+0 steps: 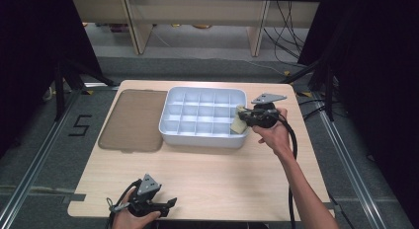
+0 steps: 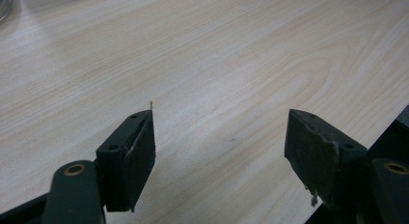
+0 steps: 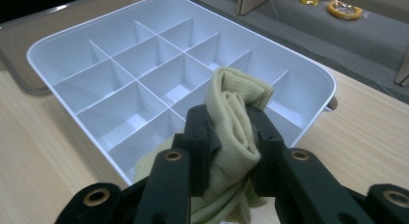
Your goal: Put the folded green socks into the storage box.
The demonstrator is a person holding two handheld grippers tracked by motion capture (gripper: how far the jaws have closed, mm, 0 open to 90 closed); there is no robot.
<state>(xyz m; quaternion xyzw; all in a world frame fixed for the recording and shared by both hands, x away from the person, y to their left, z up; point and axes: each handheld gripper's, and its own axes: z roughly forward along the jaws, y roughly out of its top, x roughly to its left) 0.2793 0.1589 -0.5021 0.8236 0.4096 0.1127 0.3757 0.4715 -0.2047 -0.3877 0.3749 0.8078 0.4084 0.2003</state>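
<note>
A pale yellow folded cloth (image 3: 235, 122) is pinched between the jaws of my right gripper (image 3: 235, 130), which is shut on it. In the high view that right gripper (image 1: 245, 118) hangs over the right edge of the white compartment tray (image 1: 170, 133), the cloth (image 1: 239, 124) drooping above the tray's rightmost cells. The tray (image 3: 48, 48) has several bare compartments. My left gripper (image 1: 170, 203) rests near the table's front edge at the left, open. In the left gripper view its jaws (image 2: 219, 147) stand wide apart over bare wood with nothing between them.
A brown lid or mat (image 1: 132, 121) lies flat just left of the tray. The wooden table (image 1: 207, 174) is bare in front of the tray. The right gripper's cable (image 1: 292, 155) trails along the forearm. Desks and cables stand on the floor beyond the table.
</note>
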